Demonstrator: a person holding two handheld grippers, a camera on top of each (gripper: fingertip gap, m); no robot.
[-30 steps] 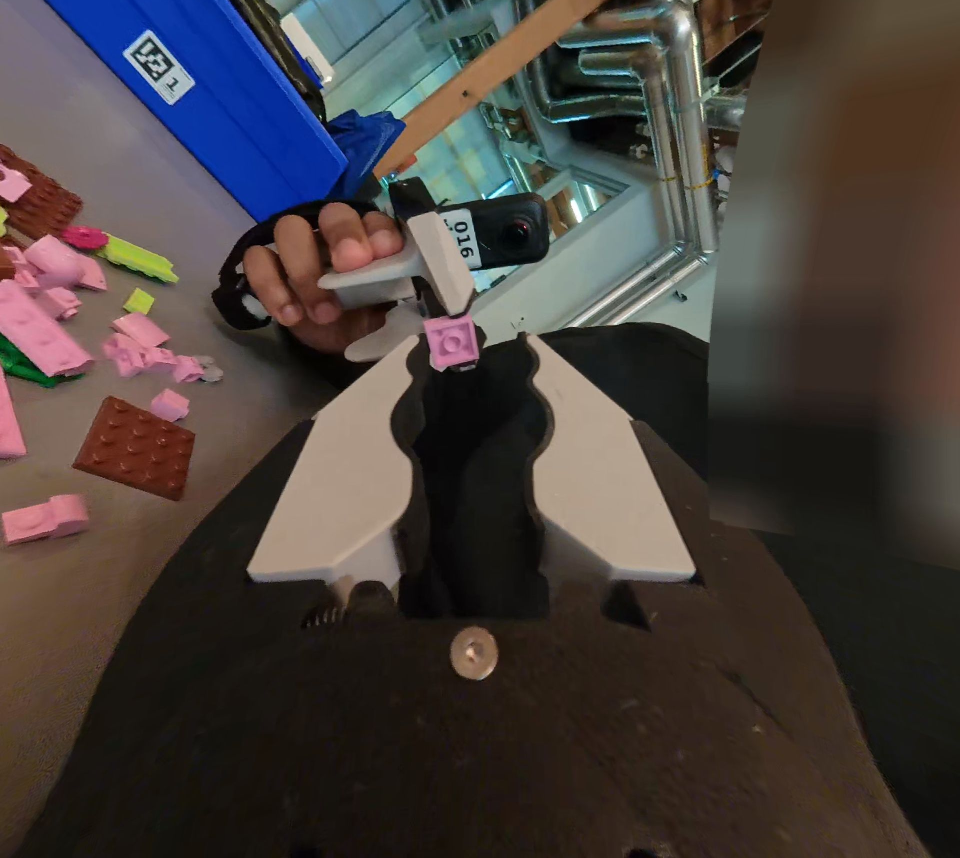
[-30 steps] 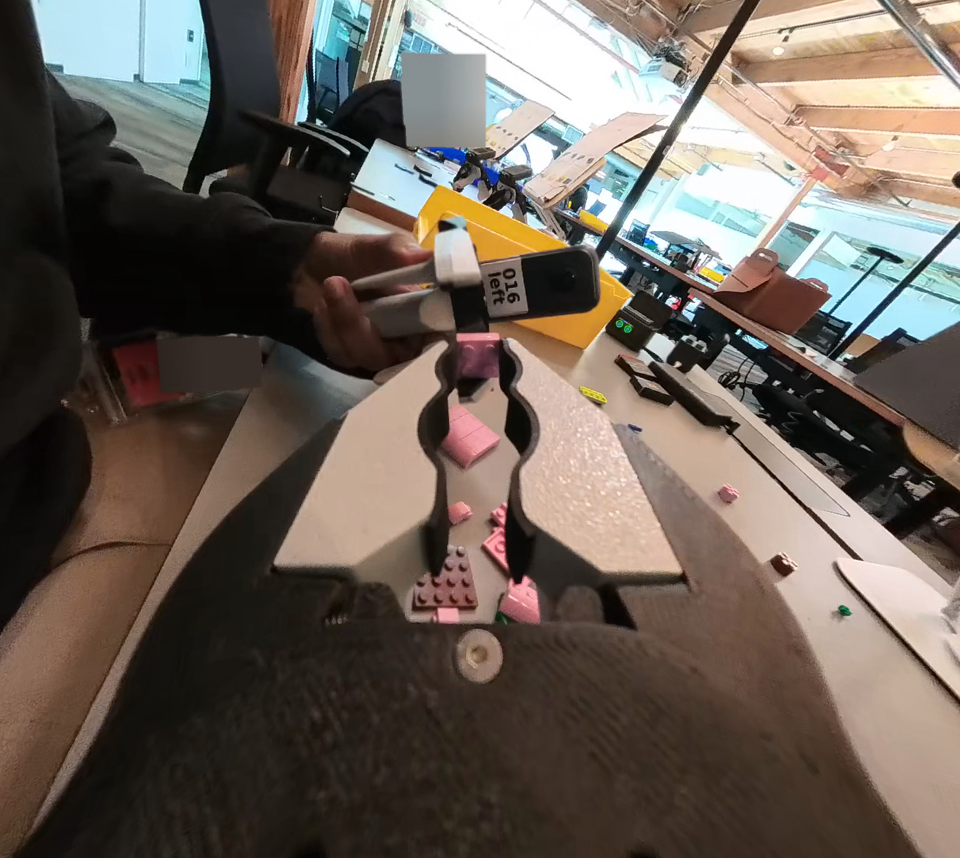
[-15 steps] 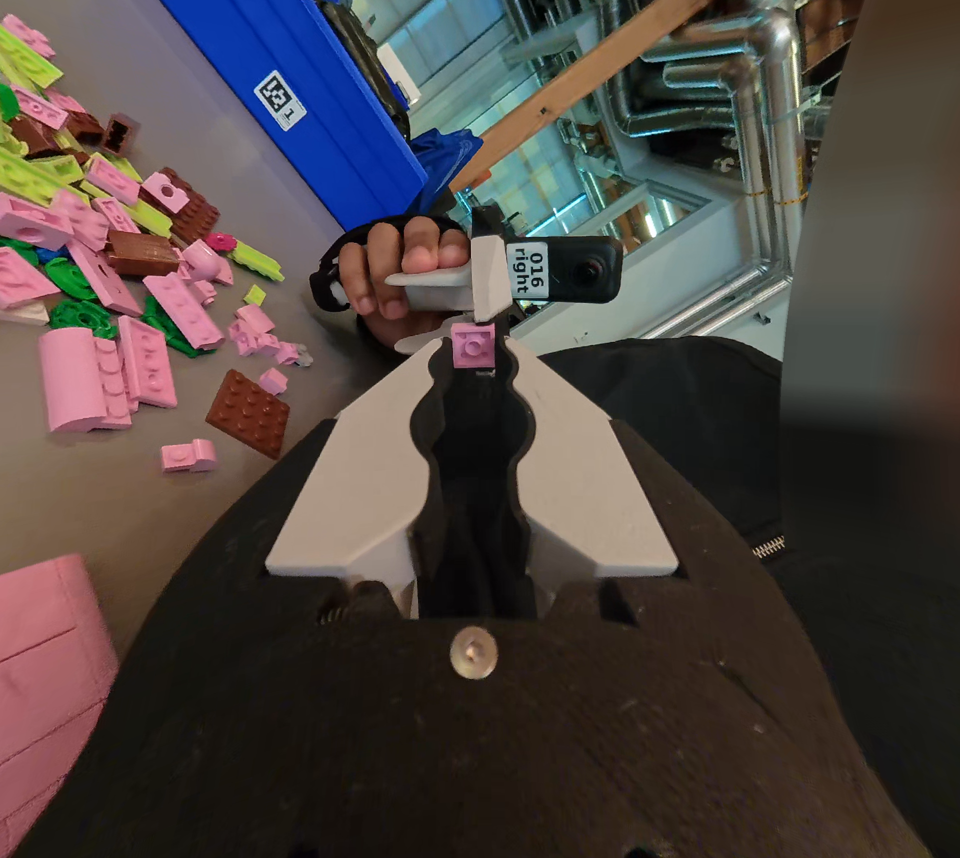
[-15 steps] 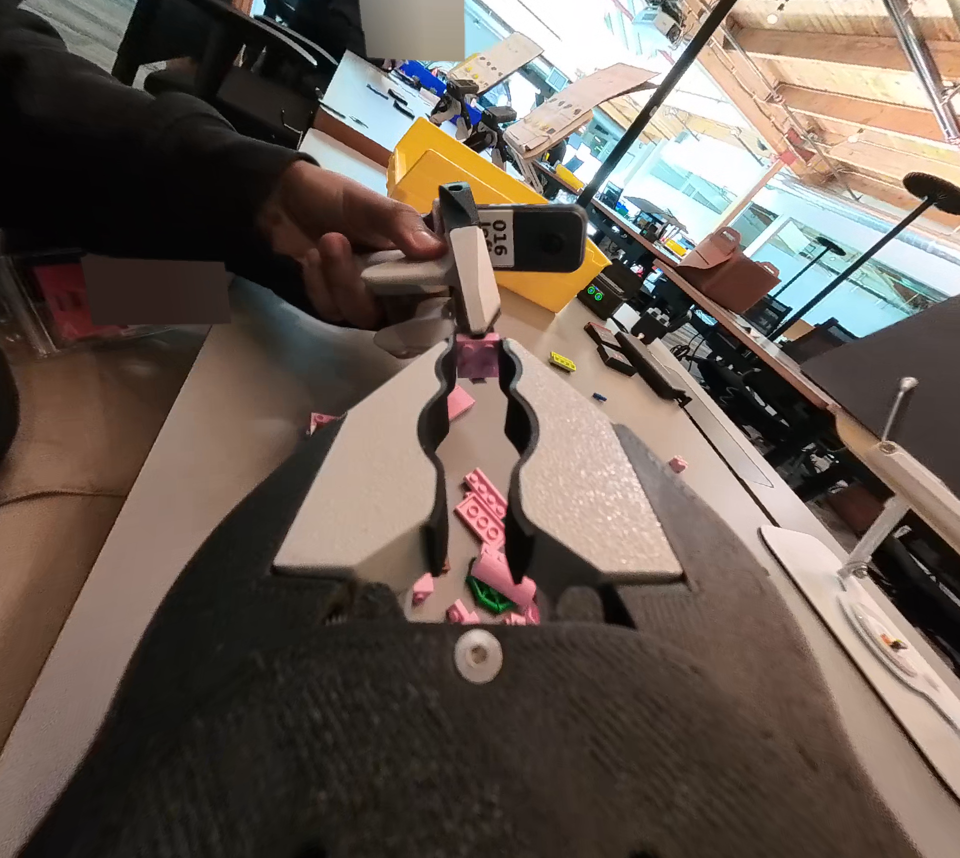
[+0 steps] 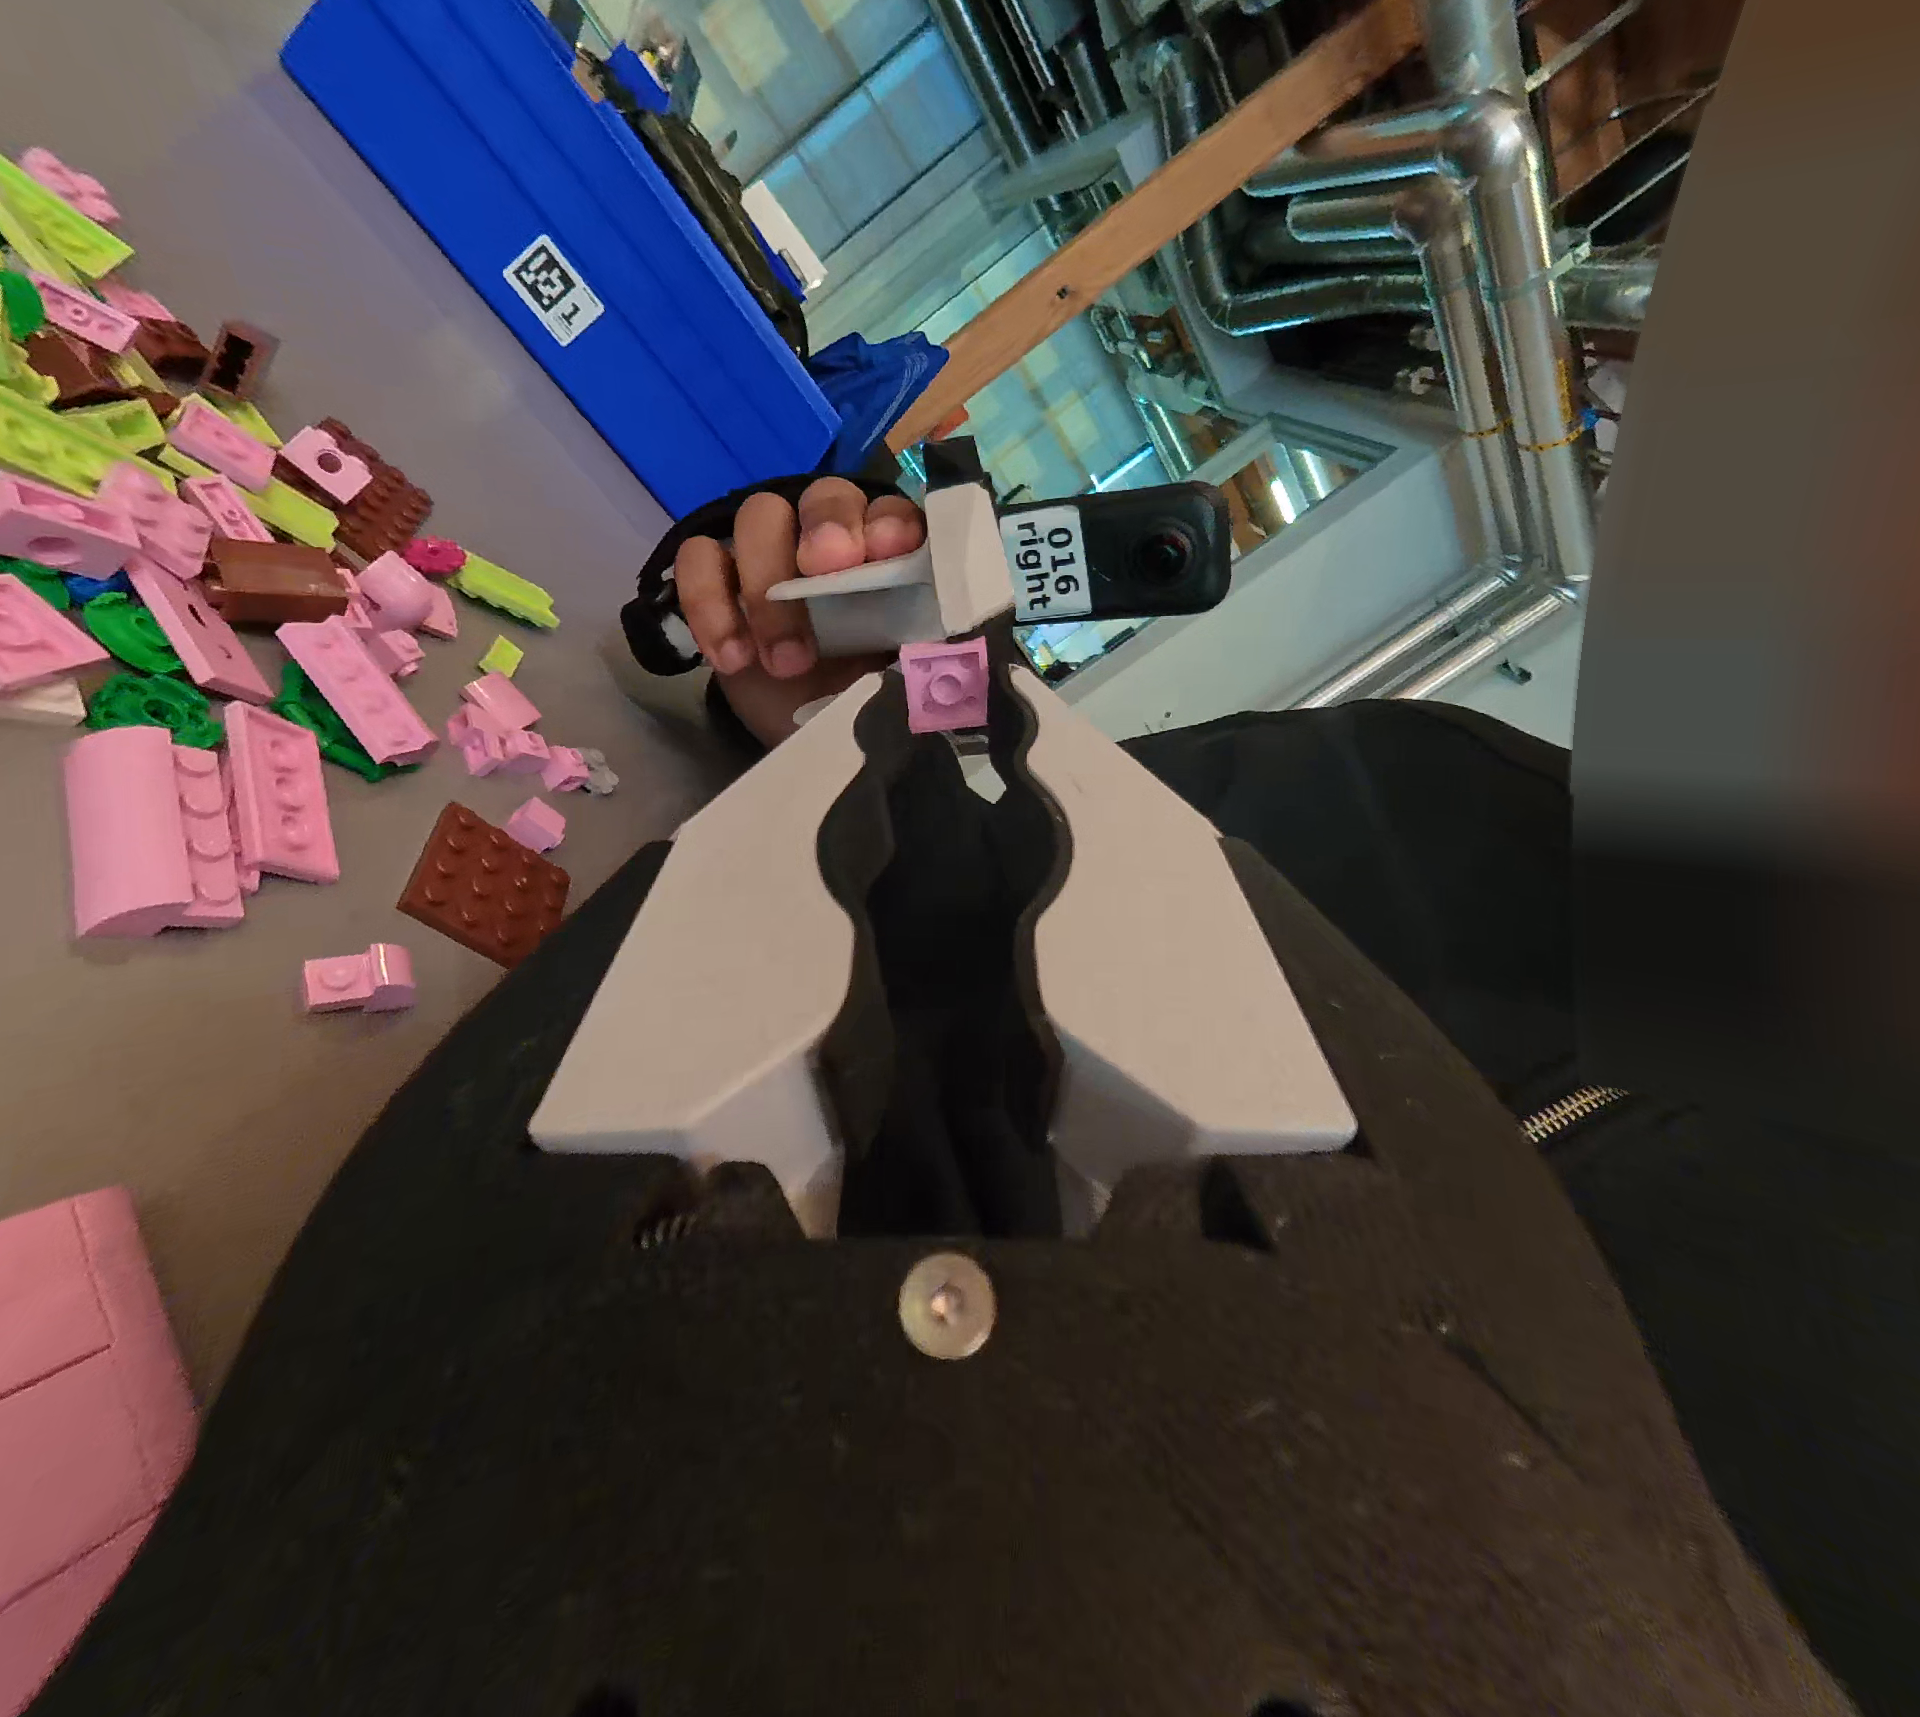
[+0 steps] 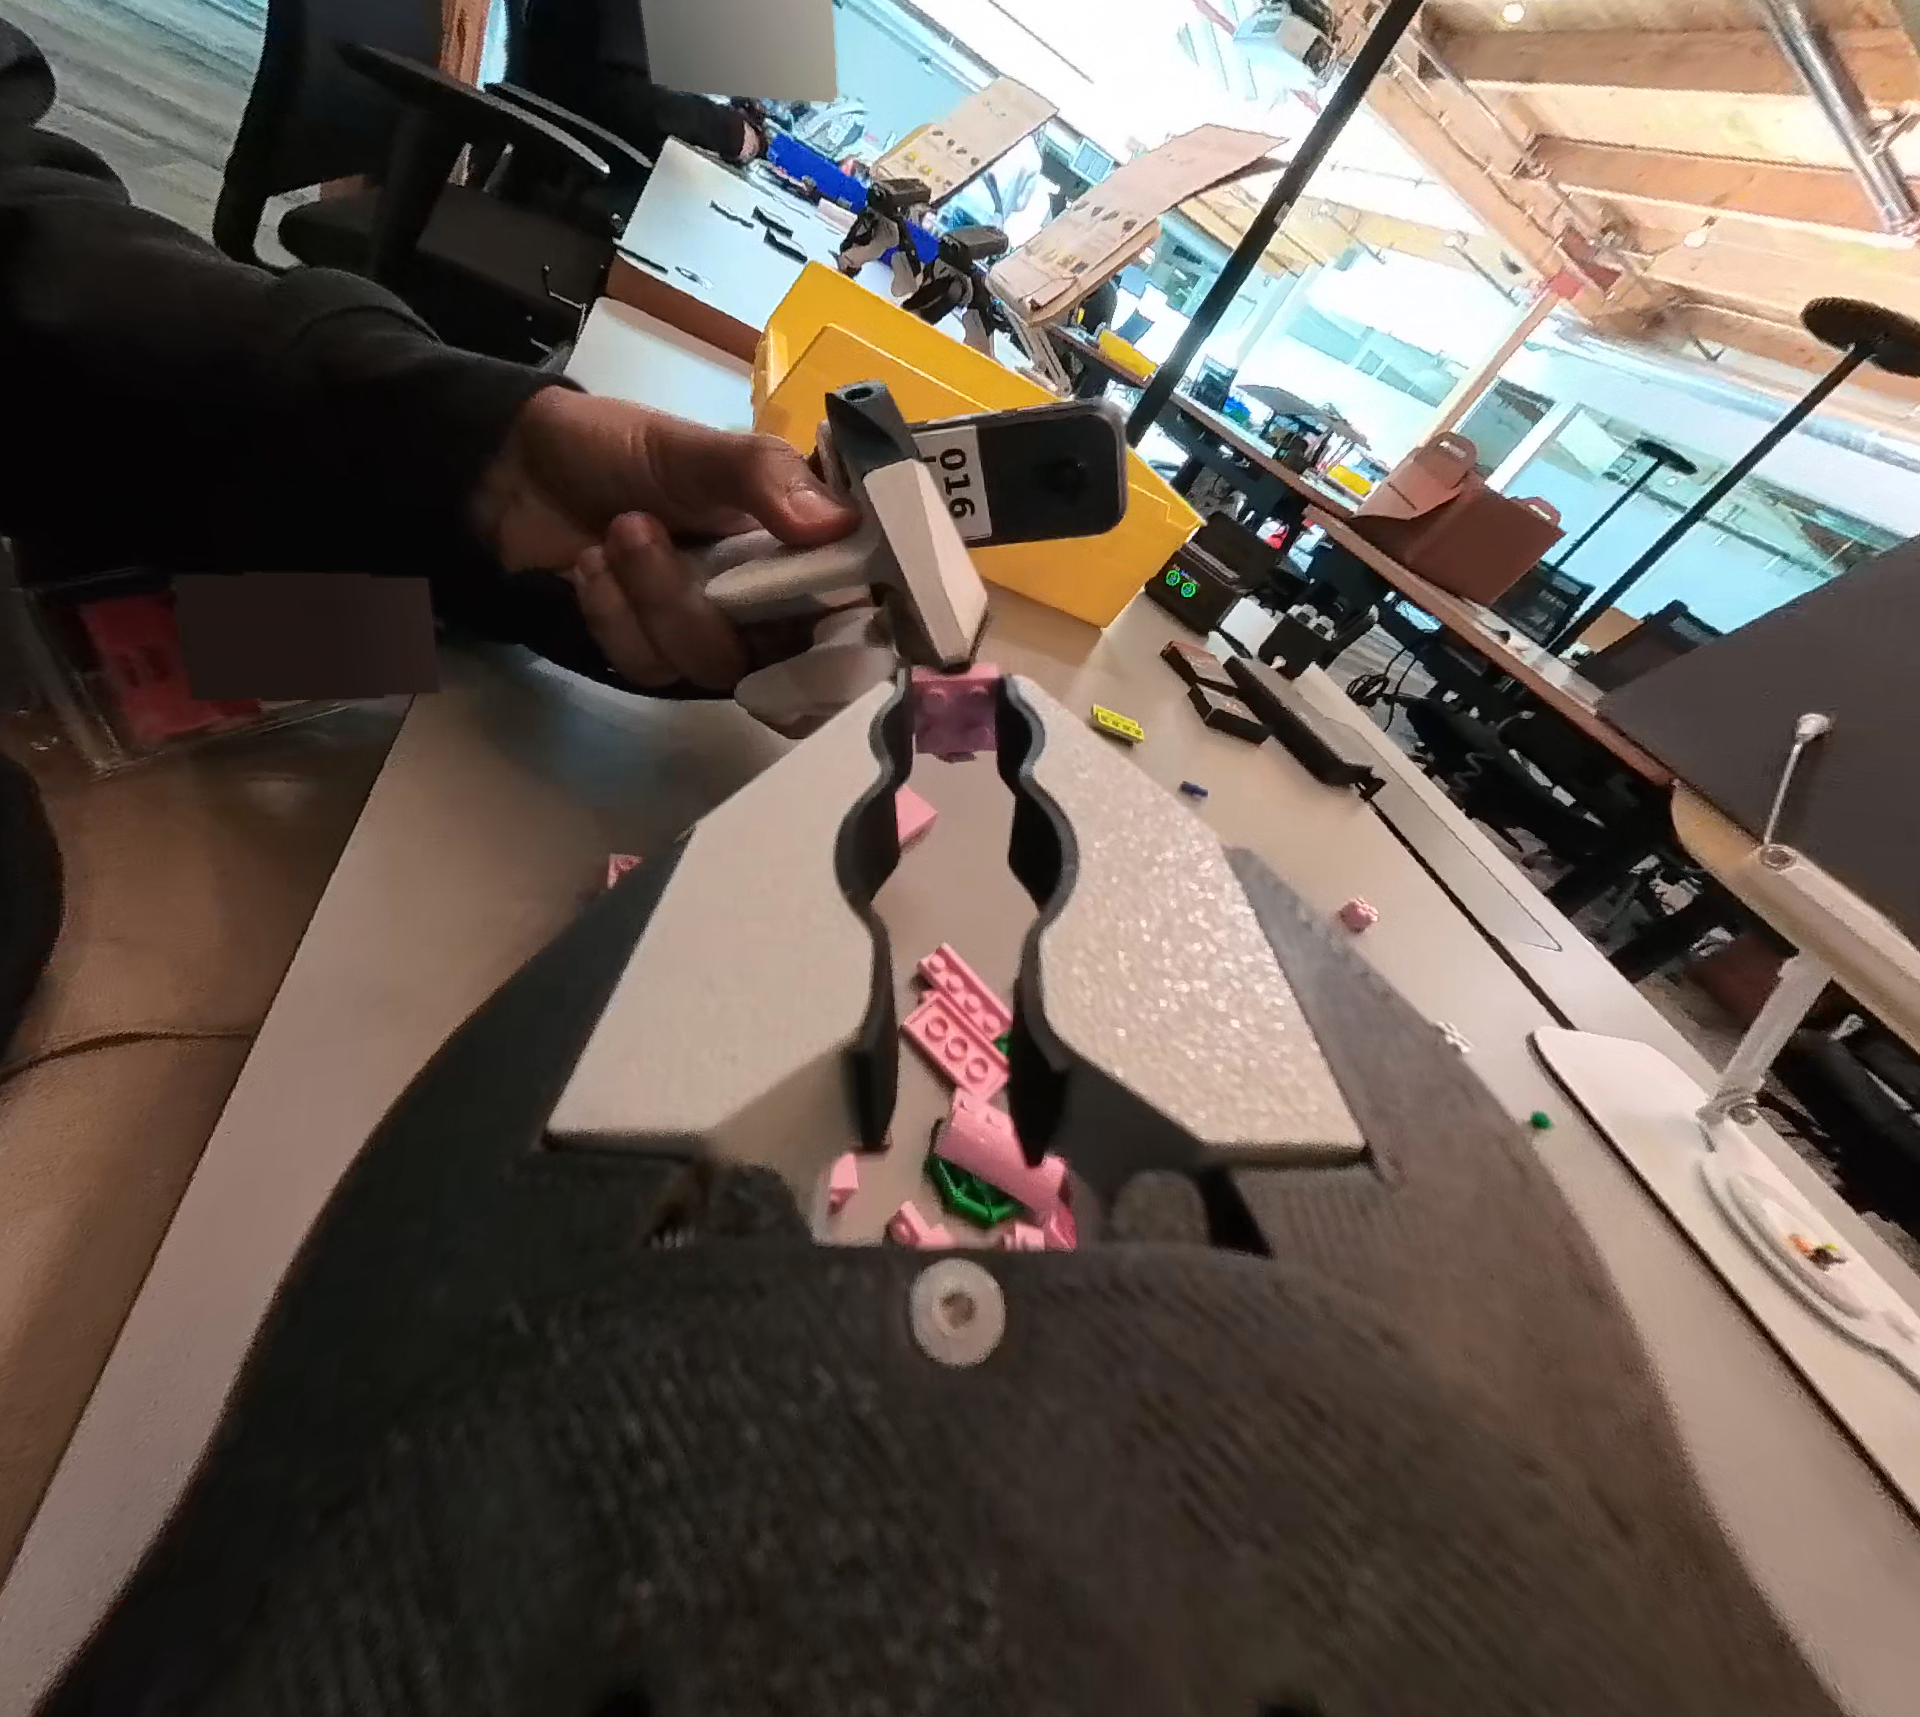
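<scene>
Above the grey worktop (image 5: 312, 1096), both tools meet tip to tip around one small pink brick (image 5: 945, 685). Left tool (image 5: 948, 701) and right tool (image 6: 954, 717) are each closed to the brick's width, pinching it, apparently steadying it from both sides. Loose pink, green and brown bricks (image 5: 208, 628) lie scattered beneath, near a blue bin (image 5: 561, 233).

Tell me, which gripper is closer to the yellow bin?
Left. The left gripper hangs just before the yellow bin. The right gripper sits farther back, facing it, tips around a pink brick where the two meet.
</scene>
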